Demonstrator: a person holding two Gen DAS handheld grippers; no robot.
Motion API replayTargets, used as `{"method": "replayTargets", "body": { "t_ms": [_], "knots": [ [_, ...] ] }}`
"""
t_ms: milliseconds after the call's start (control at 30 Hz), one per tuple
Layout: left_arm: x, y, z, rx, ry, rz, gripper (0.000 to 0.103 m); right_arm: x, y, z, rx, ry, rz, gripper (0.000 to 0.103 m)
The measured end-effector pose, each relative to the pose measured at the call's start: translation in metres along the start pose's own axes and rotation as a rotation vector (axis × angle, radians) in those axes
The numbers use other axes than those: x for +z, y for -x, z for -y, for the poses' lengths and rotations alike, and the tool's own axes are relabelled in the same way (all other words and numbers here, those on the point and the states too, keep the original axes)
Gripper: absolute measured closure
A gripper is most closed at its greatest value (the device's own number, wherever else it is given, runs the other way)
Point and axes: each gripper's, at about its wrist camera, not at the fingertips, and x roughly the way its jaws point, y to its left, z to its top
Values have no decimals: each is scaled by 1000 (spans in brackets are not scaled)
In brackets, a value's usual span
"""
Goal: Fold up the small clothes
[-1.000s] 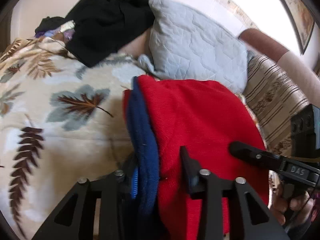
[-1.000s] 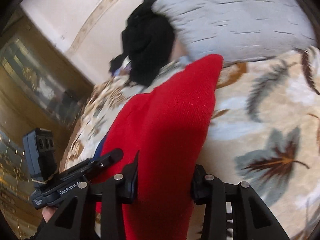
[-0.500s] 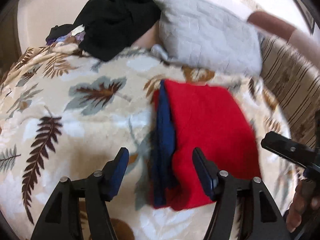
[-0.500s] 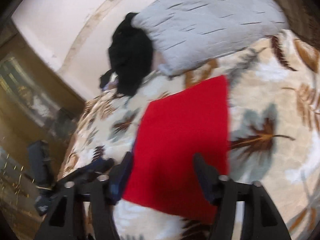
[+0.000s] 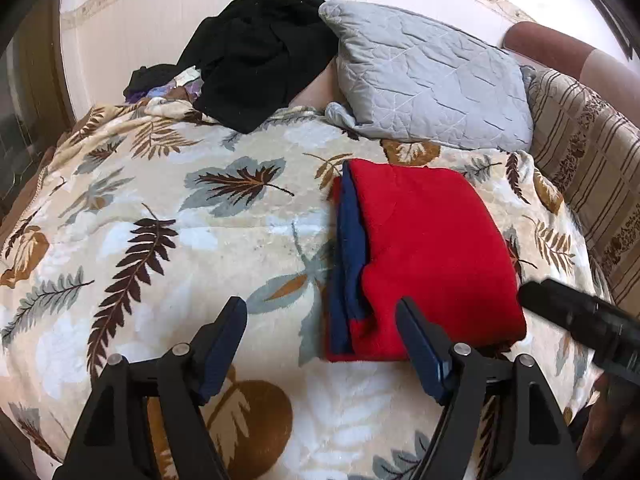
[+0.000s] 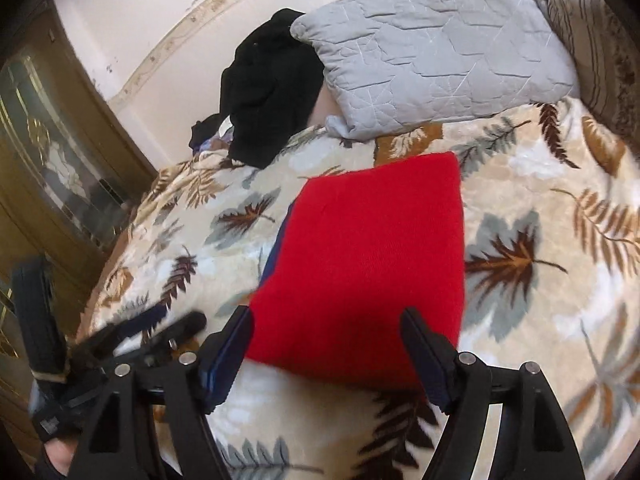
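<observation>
A folded red garment [image 5: 428,256] with a blue layer [image 5: 350,248] showing along its left edge lies flat on the leaf-patterned blanket [image 5: 180,240]. My left gripper [image 5: 320,324] hovers just in front of its near left corner, jaws still opening, nothing pressed between them. In the right wrist view the same red garment [image 6: 368,264] lies ahead of my right gripper [image 6: 326,336], which stands open above the garment's near edge without touching it. The other gripper's black body shows at the right edge [image 5: 580,320] and at lower left [image 6: 120,344].
A grey quilted pillow [image 5: 432,88] leans at the head of the bed. A heap of black clothes [image 5: 256,60] lies left of it. A striped sofa arm [image 5: 588,184] borders the right side. A wooden glazed door [image 6: 52,160] stands at left.
Both grippers let go of the red garment, opened and drew back from it. The garment now lies flat and folded on the blanket.
</observation>
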Motion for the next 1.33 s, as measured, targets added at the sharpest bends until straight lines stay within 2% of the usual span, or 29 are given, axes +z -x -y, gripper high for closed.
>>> {"method": "replayTargets", "body": {
  "t_ms": [133,200,233,333,433,733,867,1333],
  "knots": [
    [-2,8,5,23,-7,21,21,-21,14,-3,-63,21,-6,24],
    [-2,14,7,46,-8,33,13,-27,19,-8,-114,55,3,23],
    [-2,17,8,60,-10,39,12,-29,21,-11,-143,73,13,22],
    [-3,24,11,70,-14,61,12,-28,26,-17,-208,107,35,6],
    [-1,29,15,60,-20,50,7,-27,32,-19,-244,120,54,3],
    [4,34,27,49,-33,57,5,-25,35,-14,-250,141,38,3],
    [5,29,31,82,-40,44,5,-21,35,-14,-260,152,43,3],
    [16,16,47,41,-91,42,5,-8,23,-6,-269,173,29,3]
  ]
}}
